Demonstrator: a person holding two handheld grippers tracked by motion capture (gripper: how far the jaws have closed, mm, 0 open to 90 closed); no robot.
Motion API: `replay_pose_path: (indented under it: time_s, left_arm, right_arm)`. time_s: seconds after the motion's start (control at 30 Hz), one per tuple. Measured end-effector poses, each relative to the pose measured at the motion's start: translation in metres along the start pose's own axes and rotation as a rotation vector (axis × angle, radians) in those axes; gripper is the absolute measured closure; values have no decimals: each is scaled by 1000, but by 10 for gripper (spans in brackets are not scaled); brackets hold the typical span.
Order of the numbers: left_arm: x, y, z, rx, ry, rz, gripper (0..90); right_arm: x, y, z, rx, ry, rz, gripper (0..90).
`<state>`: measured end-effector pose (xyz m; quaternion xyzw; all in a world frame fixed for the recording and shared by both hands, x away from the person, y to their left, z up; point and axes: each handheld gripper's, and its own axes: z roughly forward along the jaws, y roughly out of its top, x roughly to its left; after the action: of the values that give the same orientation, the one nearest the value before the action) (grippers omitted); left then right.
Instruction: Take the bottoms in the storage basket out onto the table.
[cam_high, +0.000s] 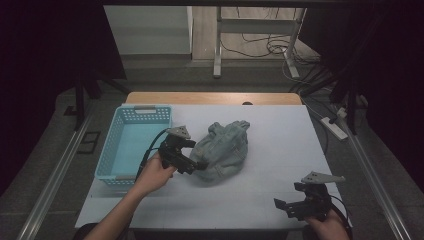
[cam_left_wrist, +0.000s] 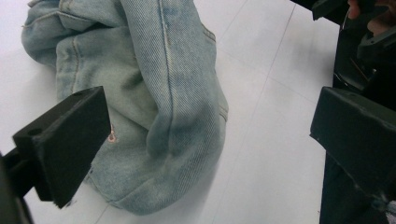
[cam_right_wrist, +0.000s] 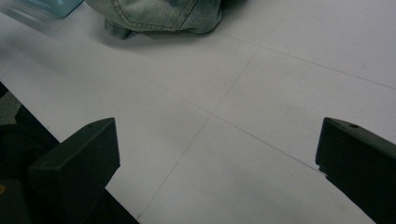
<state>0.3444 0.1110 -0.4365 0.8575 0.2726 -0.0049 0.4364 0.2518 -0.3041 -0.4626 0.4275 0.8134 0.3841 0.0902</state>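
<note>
Light blue basket (cam_high: 131, 145) on white table (cam_high: 280, 150), left side

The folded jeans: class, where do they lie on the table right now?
In the high view the folded jeans lie near the table's middle, just right of the light blue basket, with the open left gripper at their near-left edge.

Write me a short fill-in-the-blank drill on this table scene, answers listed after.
1. The crumpled garment on the white table is made of pale blue ____.
2. The basket left of the garment is light ____ plastic.
3. The fingers of the left gripper stand ____, close to the garment.
4. The right gripper, open, sits near the table's ____ edge.

Missing words: denim; blue; open; front
</note>
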Motion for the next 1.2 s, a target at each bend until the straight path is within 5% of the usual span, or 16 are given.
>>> replay_pose_path:
  time_s: [1.2]
  left_arm:
    - [-7, -23, -21, -26, -5, -30, 0]
  right_arm:
    - [1, 0, 0, 0, 0, -5, 4]
